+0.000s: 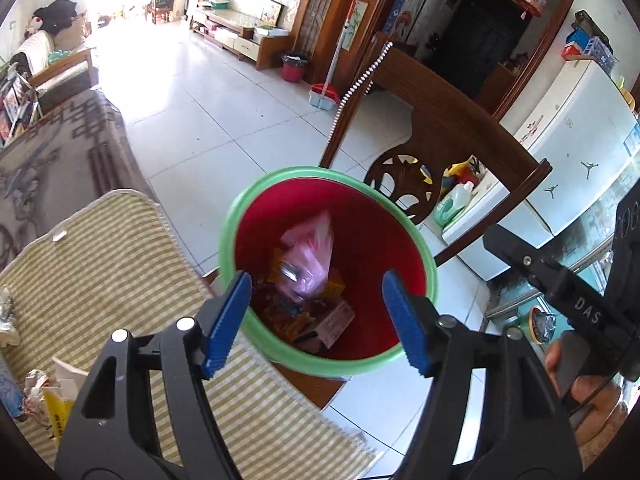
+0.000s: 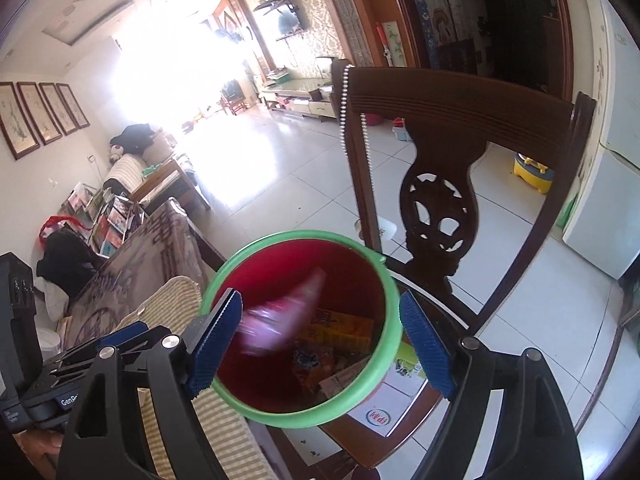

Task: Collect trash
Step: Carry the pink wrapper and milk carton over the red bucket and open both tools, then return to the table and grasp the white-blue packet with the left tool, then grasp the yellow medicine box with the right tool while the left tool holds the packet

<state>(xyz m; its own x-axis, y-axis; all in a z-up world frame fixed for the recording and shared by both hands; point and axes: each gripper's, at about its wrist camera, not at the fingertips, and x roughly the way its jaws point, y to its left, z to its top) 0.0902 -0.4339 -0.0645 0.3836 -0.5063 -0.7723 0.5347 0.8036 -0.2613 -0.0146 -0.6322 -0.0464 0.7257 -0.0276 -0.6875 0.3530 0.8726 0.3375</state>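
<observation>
Both tongs angled down over the round red bin with a green rim (image 1: 416, 248).
Left gripper (image 1: 316, 320) and right gripper (image 2: 320, 340) gape empty; a pink plastic bag (image 1: 308, 256) lies between the blue tips (blurred).

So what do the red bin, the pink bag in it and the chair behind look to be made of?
Red bin: likely moulded plastic, with smooth, slightly glossy walls and a green rim.
Pink bag: thin plastic film, translucent, crinkled and shiny; it is blurred in the right wrist view.
Chair: dark varnished wood, judging by the carved, pierced back splat and grooved top rail.
</observation>
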